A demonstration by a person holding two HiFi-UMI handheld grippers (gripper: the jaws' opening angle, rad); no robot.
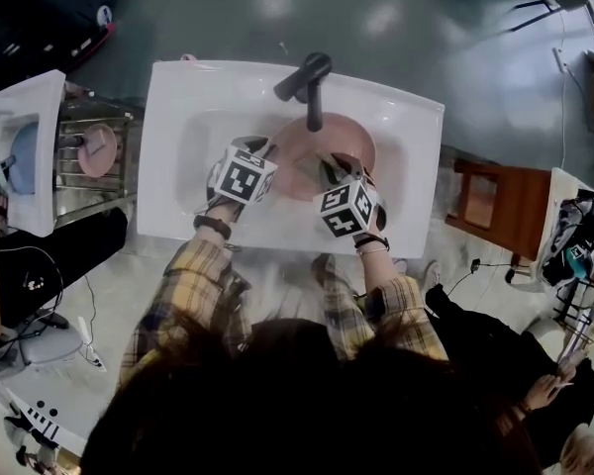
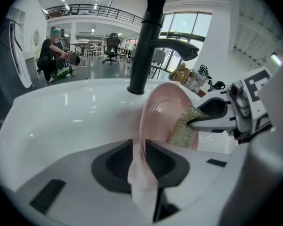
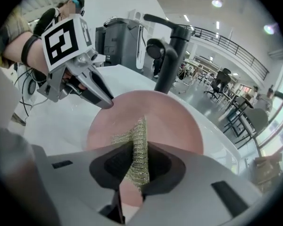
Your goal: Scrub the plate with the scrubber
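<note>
The left gripper [image 2: 140,160] has its jaws closed on the left rim of the pink plate [image 2: 161,111], with the edge pinched between both pads. The plate sits in the basin of the white sink [image 1: 173,117], just near of the black faucet [image 1: 312,85]. The right gripper [image 3: 137,166] has its jaws clamped on the gold mesh scrubber [image 3: 139,142], which is pressed against the plate's inner face, toward the right side and close to the left gripper's tips.
</note>
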